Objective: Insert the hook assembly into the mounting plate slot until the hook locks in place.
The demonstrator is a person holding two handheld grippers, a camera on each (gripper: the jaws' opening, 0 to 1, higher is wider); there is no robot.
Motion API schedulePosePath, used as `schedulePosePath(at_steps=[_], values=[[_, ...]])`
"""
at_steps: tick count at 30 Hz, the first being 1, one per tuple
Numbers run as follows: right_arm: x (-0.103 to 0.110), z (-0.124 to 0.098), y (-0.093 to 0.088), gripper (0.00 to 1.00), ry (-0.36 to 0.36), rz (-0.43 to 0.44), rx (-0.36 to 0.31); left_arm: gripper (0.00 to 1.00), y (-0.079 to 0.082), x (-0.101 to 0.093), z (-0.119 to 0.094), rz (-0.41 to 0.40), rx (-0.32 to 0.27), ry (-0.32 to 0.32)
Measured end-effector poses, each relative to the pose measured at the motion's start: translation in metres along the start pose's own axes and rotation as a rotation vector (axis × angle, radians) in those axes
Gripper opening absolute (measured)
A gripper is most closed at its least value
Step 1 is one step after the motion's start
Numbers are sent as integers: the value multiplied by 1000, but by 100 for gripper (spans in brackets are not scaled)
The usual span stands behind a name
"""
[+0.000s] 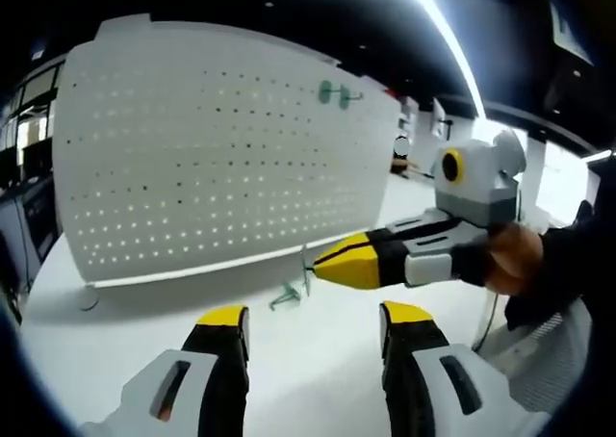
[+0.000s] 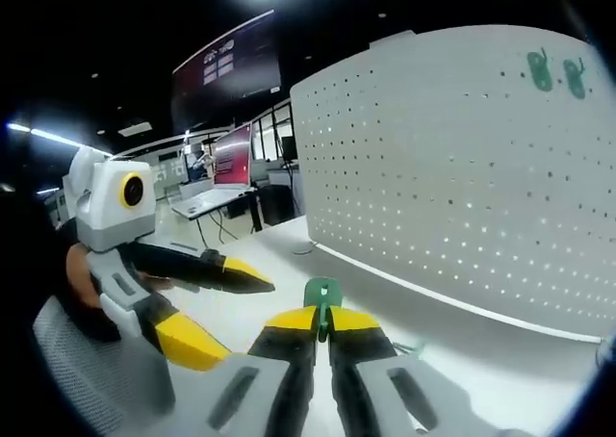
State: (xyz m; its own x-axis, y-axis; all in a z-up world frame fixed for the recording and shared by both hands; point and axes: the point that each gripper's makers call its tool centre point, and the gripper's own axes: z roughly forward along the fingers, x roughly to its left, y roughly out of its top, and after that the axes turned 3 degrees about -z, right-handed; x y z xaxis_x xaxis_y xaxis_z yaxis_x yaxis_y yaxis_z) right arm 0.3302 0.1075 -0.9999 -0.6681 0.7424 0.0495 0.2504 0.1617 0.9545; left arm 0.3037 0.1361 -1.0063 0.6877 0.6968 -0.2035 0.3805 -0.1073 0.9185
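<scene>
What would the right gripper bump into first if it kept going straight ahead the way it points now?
Probably the white pegboard. The right gripper, fingers shut on a green hook, points toward its lower part across bare table, though depth is hard to judge.

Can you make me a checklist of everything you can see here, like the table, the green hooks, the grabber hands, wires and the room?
Surface: white table, pale and bare in front of the board.
Job's things: white pegboard standing upright on the table; two green hooks already hanging near its top corner; one green hook pinched in the right gripper; another green hook lying on the table by the board's foot.
Clutter: nothing seen.
Grippers: left gripper open, holding nothing; right gripper shut on the green hook, a person's hand holding it.
Cables: a thin cable hanging below that hand.
Surroundings: dark ceiling with strip lights; desks and screens behind.
</scene>
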Motion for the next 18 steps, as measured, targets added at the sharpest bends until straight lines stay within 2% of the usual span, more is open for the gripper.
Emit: schedulePosePath(at_steps=[7,18], values=[[-13,-9,7,1,-50,-14,-16,54,0,-4,0,4,1,-12],[-70,-47,25,1,-233,17,-64,53,2,-10,0,10,-3,-38]])
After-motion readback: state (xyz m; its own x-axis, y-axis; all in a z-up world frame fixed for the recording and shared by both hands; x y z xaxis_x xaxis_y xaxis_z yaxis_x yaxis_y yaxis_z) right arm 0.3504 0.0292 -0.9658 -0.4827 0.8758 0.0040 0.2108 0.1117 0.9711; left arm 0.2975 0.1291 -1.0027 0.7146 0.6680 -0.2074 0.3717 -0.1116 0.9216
